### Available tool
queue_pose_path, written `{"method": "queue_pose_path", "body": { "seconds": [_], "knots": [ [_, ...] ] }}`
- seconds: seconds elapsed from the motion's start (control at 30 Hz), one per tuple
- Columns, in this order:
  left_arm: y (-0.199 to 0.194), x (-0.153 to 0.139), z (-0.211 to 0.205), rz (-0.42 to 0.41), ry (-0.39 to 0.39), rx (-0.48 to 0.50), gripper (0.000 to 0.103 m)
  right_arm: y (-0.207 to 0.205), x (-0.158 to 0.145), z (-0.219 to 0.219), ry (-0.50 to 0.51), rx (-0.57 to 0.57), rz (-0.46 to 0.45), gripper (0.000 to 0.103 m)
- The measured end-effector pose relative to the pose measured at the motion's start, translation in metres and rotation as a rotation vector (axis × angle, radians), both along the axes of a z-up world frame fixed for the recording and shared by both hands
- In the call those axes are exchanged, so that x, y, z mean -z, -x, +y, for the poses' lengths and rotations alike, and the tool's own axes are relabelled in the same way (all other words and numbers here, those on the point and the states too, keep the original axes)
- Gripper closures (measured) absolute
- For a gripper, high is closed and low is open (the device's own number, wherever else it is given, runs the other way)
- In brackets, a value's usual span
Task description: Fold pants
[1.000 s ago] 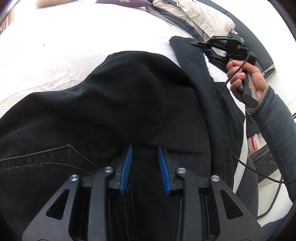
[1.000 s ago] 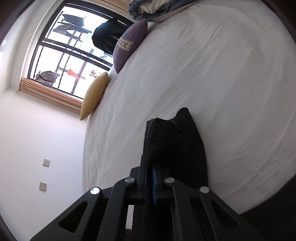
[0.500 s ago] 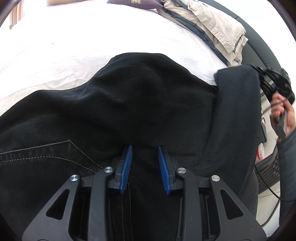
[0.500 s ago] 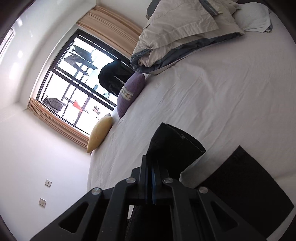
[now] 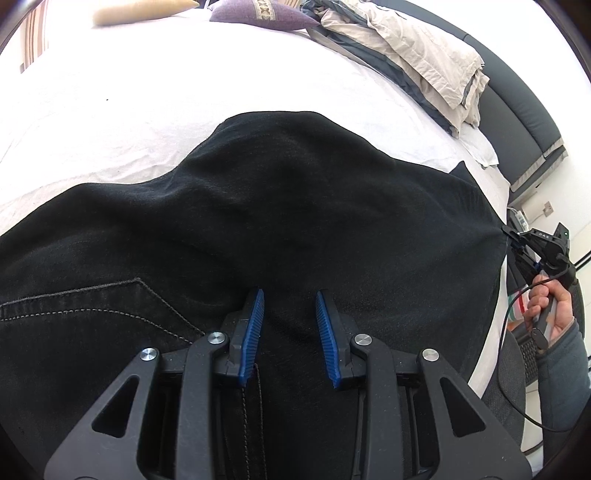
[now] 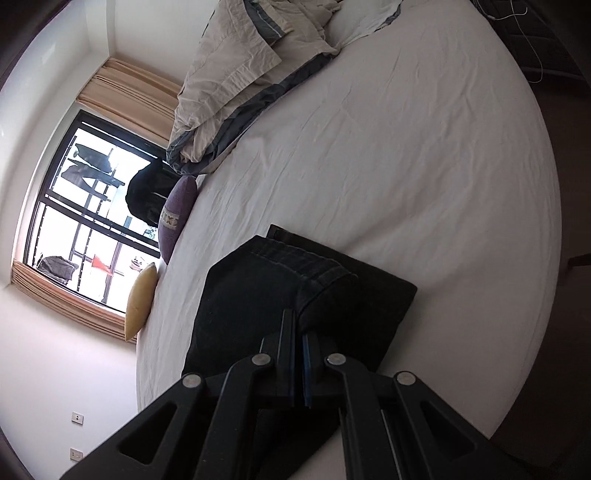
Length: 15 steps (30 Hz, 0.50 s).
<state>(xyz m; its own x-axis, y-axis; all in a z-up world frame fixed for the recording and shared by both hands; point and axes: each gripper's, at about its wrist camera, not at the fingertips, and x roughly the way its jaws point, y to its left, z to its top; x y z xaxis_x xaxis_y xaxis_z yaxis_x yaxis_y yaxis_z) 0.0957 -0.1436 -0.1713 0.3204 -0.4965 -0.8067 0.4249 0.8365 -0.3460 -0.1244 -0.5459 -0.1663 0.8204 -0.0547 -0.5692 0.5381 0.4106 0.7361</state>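
Black denim pants (image 5: pixel 280 206) lie spread over the white bed. My left gripper (image 5: pixel 289 297) is open, its blue pads resting on the cloth near a back pocket seam, with nothing between them. My right gripper (image 6: pixel 298 325) is shut on the hem end of a pant leg (image 6: pixel 295 280), held at the bed's right edge. It shows in the left wrist view (image 5: pixel 535 247) at the far right, in a hand, pulling the leg out flat.
A crumpled beige and grey duvet (image 5: pixel 417 55) lies at the bed's far side. A purple cushion (image 5: pixel 258 14) and a yellow cushion (image 5: pixel 140 7) sit by the window. A dark headboard (image 5: pixel 524 110) is at the right.
My right gripper has carried the pant leg from the far side over to the right edge of the bed and lowered it. The left gripper has stayed in place, open.
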Motion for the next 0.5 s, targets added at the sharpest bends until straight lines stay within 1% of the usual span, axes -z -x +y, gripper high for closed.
{"method": "queue_pose_path", "body": {
  "seconds": [0.1,0.13,0.2,0.23,0.27,0.3,0.33,0.4,0.5],
  "knots": [
    [-0.001,-0.001,0.000,-0.004,-0.005,-0.001,0.074,0.004,-0.009,-0.002,0.022,0.022,-0.019,0.099],
    [0.000,-0.002,0.000,-0.006,-0.005,-0.001,0.074,0.006,-0.015,-0.001,0.047,0.026,-0.034,0.099],
    [0.001,-0.002,0.001,-0.009,-0.003,-0.001,0.074,0.008,-0.023,0.004,0.115,0.021,-0.019,0.099],
    [0.002,-0.001,0.001,-0.012,-0.001,-0.002,0.074,0.008,-0.019,0.005,0.119,0.018,0.005,0.099],
    [0.003,-0.001,0.002,-0.015,0.001,-0.002,0.074,0.010,-0.008,0.001,0.074,0.029,0.036,0.099],
    [0.003,-0.001,0.002,-0.019,0.000,-0.001,0.074,0.016,0.007,-0.003,0.014,0.053,0.056,0.099],
    [0.004,-0.001,0.001,-0.022,-0.003,0.001,0.074,0.023,0.016,-0.005,-0.026,0.077,0.067,0.099],
    [0.005,-0.002,0.001,-0.025,-0.002,0.002,0.074,0.029,0.020,-0.002,-0.021,0.083,0.086,0.099],
    [0.005,-0.003,-0.002,-0.031,-0.006,0.001,0.074,0.024,0.023,-0.003,-0.016,0.063,0.131,0.100]
  ]
}}
